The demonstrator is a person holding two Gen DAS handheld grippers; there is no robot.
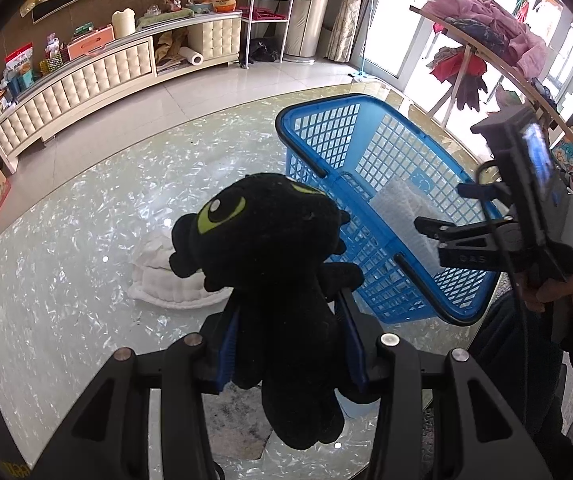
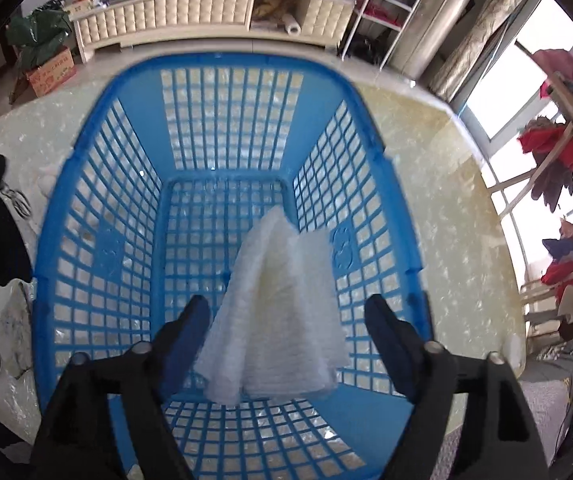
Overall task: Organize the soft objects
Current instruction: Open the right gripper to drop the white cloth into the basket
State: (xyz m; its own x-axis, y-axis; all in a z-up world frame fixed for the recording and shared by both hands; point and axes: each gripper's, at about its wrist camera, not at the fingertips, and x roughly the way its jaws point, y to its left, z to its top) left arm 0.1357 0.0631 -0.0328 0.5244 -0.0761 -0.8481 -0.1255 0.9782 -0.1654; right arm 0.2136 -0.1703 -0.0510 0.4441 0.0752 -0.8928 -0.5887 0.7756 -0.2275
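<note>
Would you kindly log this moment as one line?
left gripper: shut on black plush | right gripper: open over blue basket | white cloth: in basket | folded towel: on table

A black plush dragon (image 1: 274, 264) with green eyes hangs upright above the tabletop (image 1: 66, 240), one white cloth (image 2: 278, 312) drapes inside the blue basket (image 2: 86, 208), another (image 1: 174, 280) lies folded mid-tabletop.

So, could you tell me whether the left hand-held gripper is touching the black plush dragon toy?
Touching. The left wrist view shows the left hand-held gripper with both blue pads pressed against the body of the black plush dragon toy.
</note>
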